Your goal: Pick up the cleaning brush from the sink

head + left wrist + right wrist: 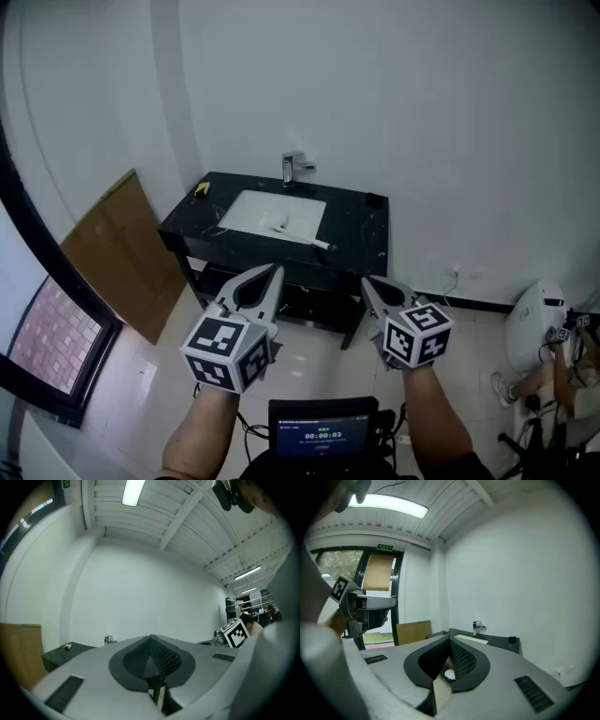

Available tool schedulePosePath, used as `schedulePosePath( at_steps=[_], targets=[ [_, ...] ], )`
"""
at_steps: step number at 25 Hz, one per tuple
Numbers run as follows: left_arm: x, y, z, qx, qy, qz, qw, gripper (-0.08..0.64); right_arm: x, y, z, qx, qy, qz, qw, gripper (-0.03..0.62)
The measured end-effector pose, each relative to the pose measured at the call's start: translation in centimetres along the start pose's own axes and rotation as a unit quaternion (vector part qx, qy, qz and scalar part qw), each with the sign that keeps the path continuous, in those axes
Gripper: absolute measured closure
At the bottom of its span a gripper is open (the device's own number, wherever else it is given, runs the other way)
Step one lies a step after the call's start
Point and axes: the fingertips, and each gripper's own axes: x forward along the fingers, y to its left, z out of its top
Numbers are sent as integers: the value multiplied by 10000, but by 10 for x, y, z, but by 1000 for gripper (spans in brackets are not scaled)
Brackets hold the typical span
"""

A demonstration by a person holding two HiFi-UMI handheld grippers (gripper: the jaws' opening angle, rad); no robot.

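Note:
A black vanity counter (361,230) stands against the far wall, with a white sink (251,208) set in it and a chrome tap (295,169) behind. A small white item (278,224) lies in the basin. A white-handled brush-like thing (320,245) rests at the basin's front right corner, on the counter. Both grippers hover well short of the vanity, pointing at it. My left gripper (273,272) (151,638) is shut and holds nothing. My right gripper (367,282) (450,639) is likewise shut and empty. The right gripper view shows the sink (469,639) and tap (477,627) far off.
A small yellow item (202,188) and a black knob (373,200) sit on the counter. A cardboard sheet (120,251) leans on the left wall beside a dark-framed window (56,333). A person (562,370) and a white object (534,328) are at right. A screen (323,433) sits below.

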Motion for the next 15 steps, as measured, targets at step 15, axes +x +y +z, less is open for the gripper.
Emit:
schedulePosePath(
  at_steps=[15],
  targets=[
    [131,136,-45,-81,332,-35,9994,552,179,-63,-18,-102,584,290,9978,425]
  ],
)
